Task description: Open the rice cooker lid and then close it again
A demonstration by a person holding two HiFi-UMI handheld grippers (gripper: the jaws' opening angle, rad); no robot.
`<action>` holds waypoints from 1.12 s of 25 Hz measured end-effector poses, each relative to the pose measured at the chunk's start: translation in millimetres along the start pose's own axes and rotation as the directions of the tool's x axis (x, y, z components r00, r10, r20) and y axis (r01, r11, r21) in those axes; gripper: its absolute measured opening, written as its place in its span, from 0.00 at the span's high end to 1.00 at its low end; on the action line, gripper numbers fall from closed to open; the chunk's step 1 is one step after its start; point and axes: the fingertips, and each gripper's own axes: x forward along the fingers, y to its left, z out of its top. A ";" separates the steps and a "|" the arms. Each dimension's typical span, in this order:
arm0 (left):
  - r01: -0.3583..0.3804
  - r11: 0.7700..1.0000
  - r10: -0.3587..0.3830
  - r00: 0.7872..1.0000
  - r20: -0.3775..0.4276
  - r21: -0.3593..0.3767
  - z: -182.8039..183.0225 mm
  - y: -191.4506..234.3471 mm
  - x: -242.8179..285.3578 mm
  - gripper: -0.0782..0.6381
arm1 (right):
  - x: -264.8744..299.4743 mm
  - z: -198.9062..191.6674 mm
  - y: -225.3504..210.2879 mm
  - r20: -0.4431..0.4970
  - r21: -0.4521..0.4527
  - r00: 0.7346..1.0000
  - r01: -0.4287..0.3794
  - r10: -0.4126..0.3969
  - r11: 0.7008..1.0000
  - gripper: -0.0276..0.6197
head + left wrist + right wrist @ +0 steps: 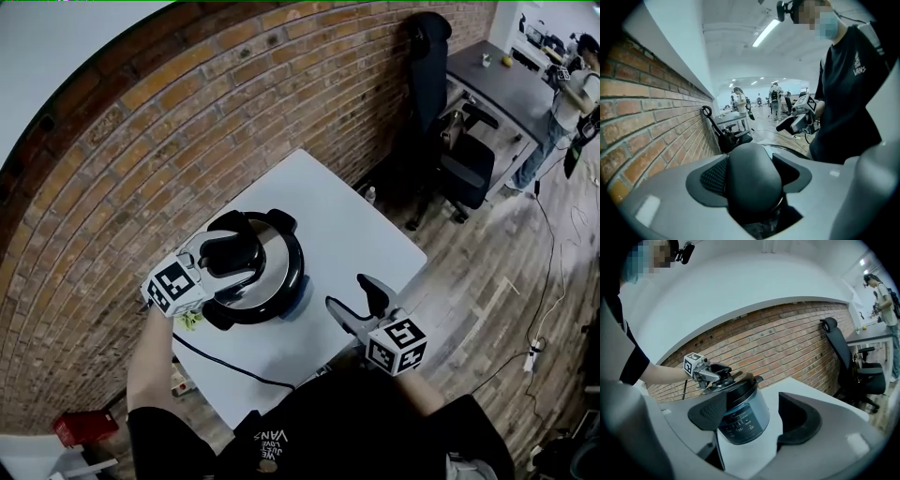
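Observation:
The rice cooker stands on the white table, near the brick wall. Its steel lid has a black handle on top. My left gripper is shut on that handle; in the left gripper view the handle fills the gap between the jaws. In the right gripper view the lid sits on the cooker, slightly tilted, with the left gripper on it. My right gripper hovers open to the cooker's right, holding nothing.
A black power cable runs over the table's near edge. A black office chair and a dark desk stand beyond the table. A person stands far right. A red box lies on the floor at the left.

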 end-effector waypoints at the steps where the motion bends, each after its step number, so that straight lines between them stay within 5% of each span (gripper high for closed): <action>1: 0.013 1.000 -0.013 1.000 0.006 0.008 0.6 -0.7 0.2 0.48 | -1.2 0.1 -2.1 0.001 0.001 1.000 0.009 -0.009 1.000 0.44; 16: -0.022 1.000 0.022 1.000 0.010 -0.008 9.6 2.4 -2.7 0.49 | 3.4 9.2 -3.8 0.001 -0.007 1.000 -0.002 0.002 1.000 0.44; 23: -0.135 0.988 0.141 0.987 0.076 -0.077 31.7 12.8 -23.7 0.50 | 7.5 14.5 -7.5 0.003 -0.002 0.999 -0.049 0.049 0.999 0.44; 28: -0.273 0.939 0.307 0.940 0.149 -0.210 46.2 29.9 -57.0 0.50 | 13.3 19.7 -10.2 0.001 -0.001 0.995 -0.100 0.100 0.995 0.44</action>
